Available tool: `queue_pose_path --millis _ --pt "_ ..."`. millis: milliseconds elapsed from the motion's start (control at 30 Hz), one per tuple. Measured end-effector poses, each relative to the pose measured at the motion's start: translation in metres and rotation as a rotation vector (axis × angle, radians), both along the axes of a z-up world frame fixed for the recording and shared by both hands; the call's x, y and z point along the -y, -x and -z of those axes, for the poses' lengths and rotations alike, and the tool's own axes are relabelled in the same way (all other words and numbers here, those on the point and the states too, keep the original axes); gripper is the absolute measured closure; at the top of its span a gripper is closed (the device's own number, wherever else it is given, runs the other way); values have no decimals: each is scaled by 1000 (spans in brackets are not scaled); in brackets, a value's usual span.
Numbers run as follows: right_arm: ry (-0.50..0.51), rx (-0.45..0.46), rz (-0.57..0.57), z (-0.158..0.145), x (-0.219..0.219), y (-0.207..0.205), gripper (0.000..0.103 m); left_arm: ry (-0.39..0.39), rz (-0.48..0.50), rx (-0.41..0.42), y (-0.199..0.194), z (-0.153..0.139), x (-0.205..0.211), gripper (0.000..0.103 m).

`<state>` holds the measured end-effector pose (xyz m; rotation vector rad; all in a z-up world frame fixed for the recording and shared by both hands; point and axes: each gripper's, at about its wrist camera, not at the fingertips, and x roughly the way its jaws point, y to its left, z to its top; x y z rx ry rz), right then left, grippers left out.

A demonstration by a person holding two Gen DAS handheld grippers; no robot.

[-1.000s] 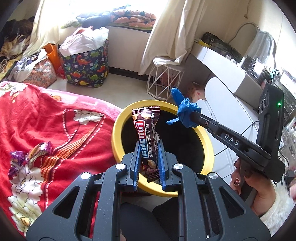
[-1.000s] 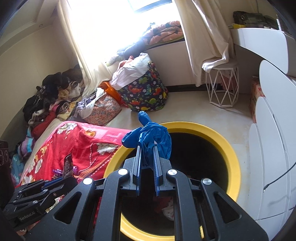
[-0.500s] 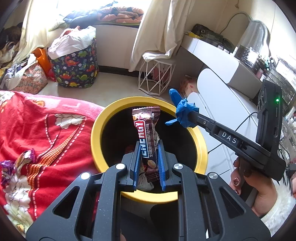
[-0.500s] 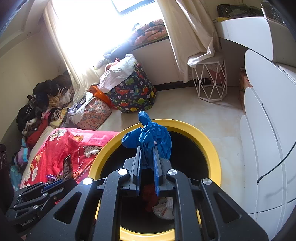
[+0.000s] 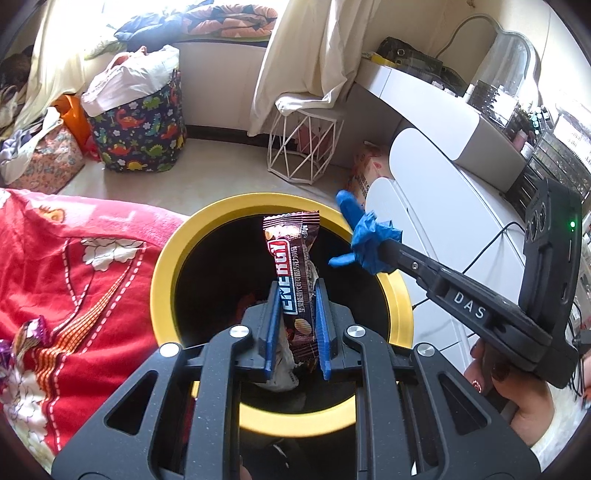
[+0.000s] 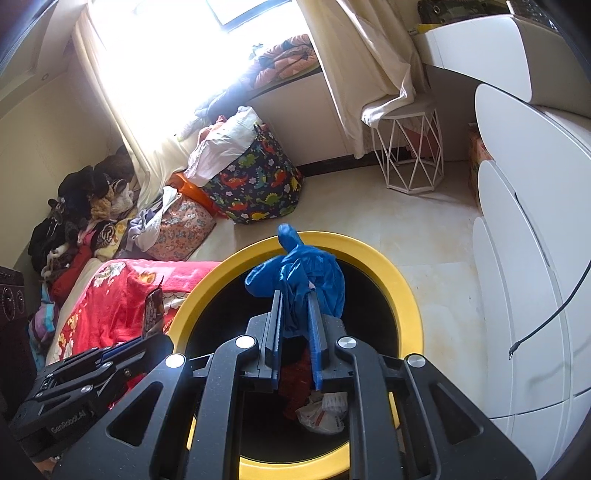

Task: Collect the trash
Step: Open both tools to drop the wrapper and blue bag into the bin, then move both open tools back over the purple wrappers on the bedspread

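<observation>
- Strong daylight is admitted through a far window (image 6: 236,14), hung with cream curtains (image 6: 364,55).
- A pale tiled floor (image 6: 424,225) is seen beyond.
- A dinosaur-print fabric basket (image 5: 142,134) is set at far left, near a white wire-frame stool (image 5: 304,147).
- White rounded cabinets (image 6: 524,236) are ranged along the right.
- A red floral blanket (image 5: 70,280) is spread at near left.

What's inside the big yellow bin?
Inside the yellow bin, the right wrist view shows a crumpled white wrapper and something red at the bottom. The hand-held gripper and its blue glove cover the rest.
</observation>
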<state>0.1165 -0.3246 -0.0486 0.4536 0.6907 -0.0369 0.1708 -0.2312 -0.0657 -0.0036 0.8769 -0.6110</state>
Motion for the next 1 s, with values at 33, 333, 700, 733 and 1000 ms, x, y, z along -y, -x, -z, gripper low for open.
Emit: queue_pose_path --millis 33,333,700,733,1000 --pt "-3 -3 8 1 2 0 89 -1 1 2 1 0 1 91" --pt "12 8 41 -5 4 2 56 12 -53 -5 -8 3 -10 20" --pt "27 36 26 -16 -9 4 38 25 -149 29 -4 -6 -41 11" --pt "27 38 23 -16 -10 4 37 27 -157 31 -3 -7 -44 11" --pt "41 44 -20 -23 -27 2 36 35 -217 62 4 -16 -72 11"
